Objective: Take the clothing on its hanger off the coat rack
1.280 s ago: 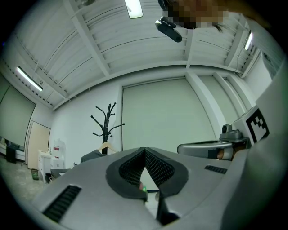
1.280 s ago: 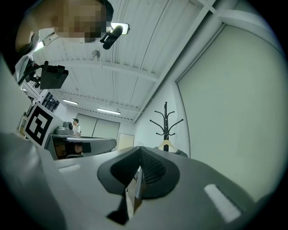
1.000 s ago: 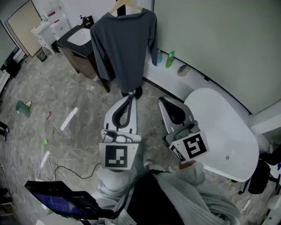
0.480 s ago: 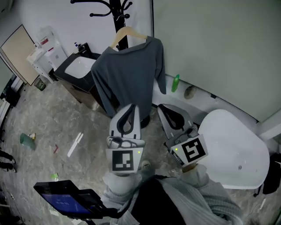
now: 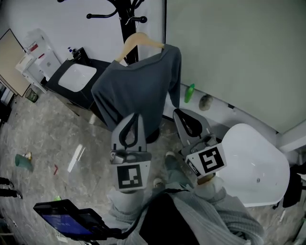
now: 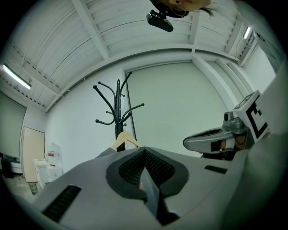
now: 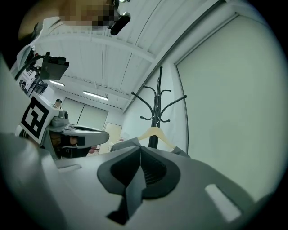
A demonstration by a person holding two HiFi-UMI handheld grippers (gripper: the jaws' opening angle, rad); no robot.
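Note:
A dark grey long-sleeved top [image 5: 136, 91] hangs on a wooden hanger [image 5: 139, 40] from a black coat rack [image 5: 125, 12] by the wall. Both grippers are held below it, pointing up at it, apart from the cloth. My left gripper [image 5: 134, 116] is shut and empty, just under the top's hem. My right gripper [image 5: 177, 112] is also shut and empty, to the right of the hem. In the left gripper view the rack [image 6: 119, 108] and hanger [image 6: 125, 140] rise beyond the closed jaws. The right gripper view shows the rack [image 7: 157, 105] and hanger [image 7: 155, 133] likewise.
A dark cabinet with a white basin [image 5: 75, 78] stands left of the rack. A white rounded tub [image 5: 253, 162] is at the right. A green bottle [image 5: 190, 93] sits along the wall base. A tablet [image 5: 64, 219] and small litter lie on the marbled floor.
The view has lifted toward the rack, so its hooks now show. The top sits lower and nearer in frame. Both grippers stay shut and have edged closer to the hem.

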